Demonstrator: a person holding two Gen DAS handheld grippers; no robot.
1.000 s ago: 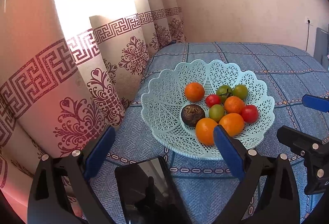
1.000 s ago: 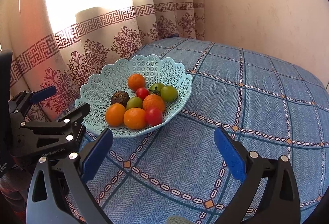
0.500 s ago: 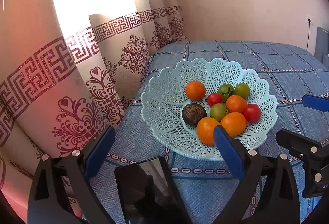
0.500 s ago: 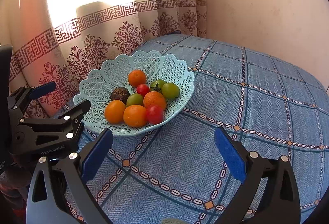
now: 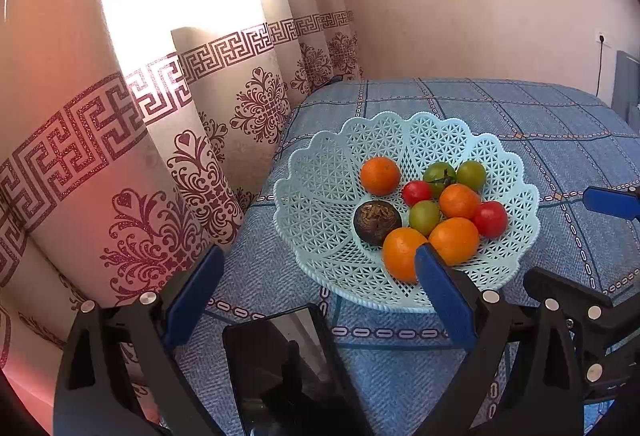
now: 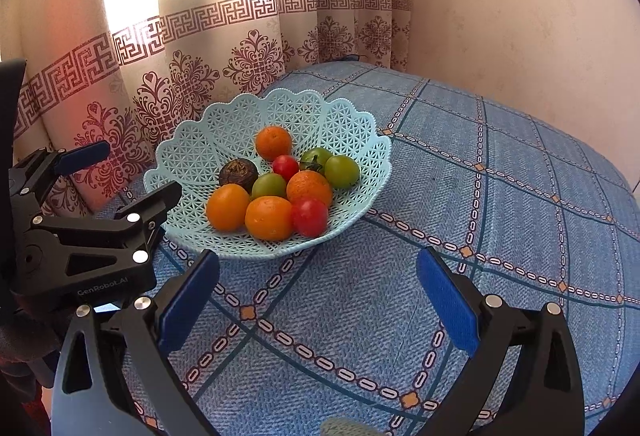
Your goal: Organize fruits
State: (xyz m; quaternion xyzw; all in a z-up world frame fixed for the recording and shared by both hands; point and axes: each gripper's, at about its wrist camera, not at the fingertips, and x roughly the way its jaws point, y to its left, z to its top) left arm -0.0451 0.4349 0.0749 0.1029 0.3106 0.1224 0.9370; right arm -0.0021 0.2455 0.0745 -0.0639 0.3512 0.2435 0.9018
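Observation:
A pale blue lattice basket (image 5: pixel 320 196) (image 6: pixel 188 144) sits on the blue checked cloth near the curtain. It holds several oranges (image 5: pixel 380 175) (image 6: pixel 273 142), two red tomatoes (image 5: pixel 490 219) (image 6: pixel 309 216), three green tomatoes (image 5: pixel 471 174) (image 6: pixel 341 170) and one dark brown fruit (image 5: pixel 377 221) (image 6: pixel 238 172). My left gripper (image 5: pixel 316 292) (image 6: pixel 128 176) is open and empty, just short of the basket's near-left rim. To the basket's right, my right gripper (image 6: pixel 318 300) (image 5: pixel 580 242) hovers open and empty over the cloth.
A black phone (image 5: pixel 280 364) lies on the cloth just under the left gripper. Patterned curtains (image 5: pixel 120 156) hang close behind and left of the basket. A plain wall (image 6: pixel 520 16) stands at the back, and blue cloth (image 6: pixel 500 196) stretches to the right.
Both grippers have edged slightly closer to the basket, more so the right one. Their jaws have stayed open and the fruits have not moved.

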